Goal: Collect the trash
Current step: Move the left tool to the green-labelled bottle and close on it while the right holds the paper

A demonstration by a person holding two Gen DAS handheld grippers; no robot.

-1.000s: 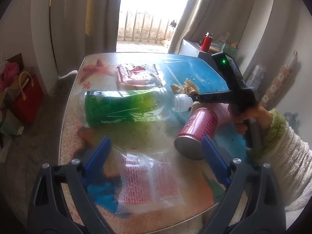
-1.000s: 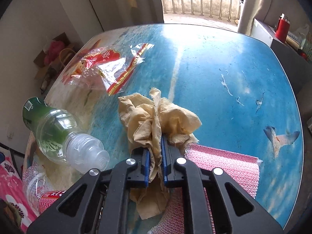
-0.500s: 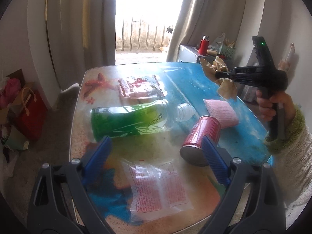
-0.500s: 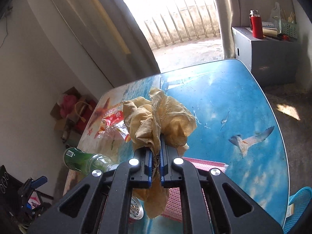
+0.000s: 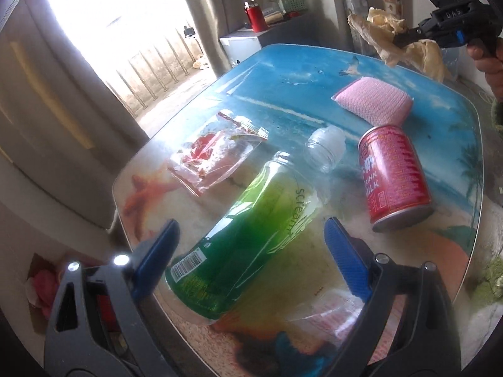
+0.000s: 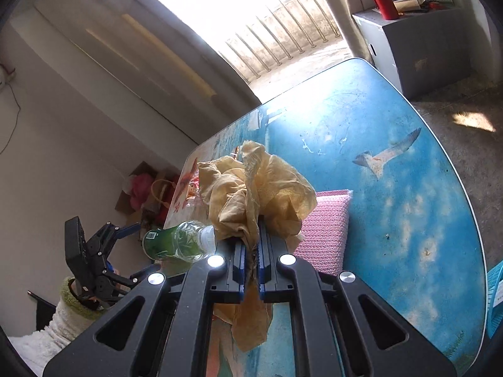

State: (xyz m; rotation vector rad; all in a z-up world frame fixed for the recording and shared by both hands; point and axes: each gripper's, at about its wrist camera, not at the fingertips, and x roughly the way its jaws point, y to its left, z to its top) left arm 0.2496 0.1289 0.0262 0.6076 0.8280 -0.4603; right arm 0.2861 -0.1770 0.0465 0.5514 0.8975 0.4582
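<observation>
- The right gripper (image 6: 250,245) is clamped tight on a crumpled yellow-brown napkin (image 6: 254,188), which is lifted clear of the table (image 6: 408,188).
- The napkin bunches up ahead of the fingertips, and a loose tail of it hangs down behind them, so its long axis runs roughly along the fingers.
- In the left wrist view, the same napkin (image 5: 393,42) hangs in the air at the upper right, over the far right edge of the table (image 5: 283,94), with a hand (image 5: 489,59) on the gripper's handle.
- The left gripper (image 5: 248,245) has its blue fingers (image 5: 344,260) wide apart, with nothing pressed between them.
- A green bottle (image 5: 248,232) lies on its side just ahead of and between those open fingers, its base nearest the gripper and its clear cap end pointing away and to the right.
- A red can (image 5: 393,176) lies on its side ahead of the right finger, its silver end toward the gripper and its long axis pointing away.
- A pink sponge (image 5: 374,103) lies flat beyond the can.
- A clear wrapper (image 5: 217,160) with red print lies ahead and to the left of the bottle.
- Another clear wrapper (image 5: 330,314) lies close under the left gripper's right finger, partly hidden.
</observation>
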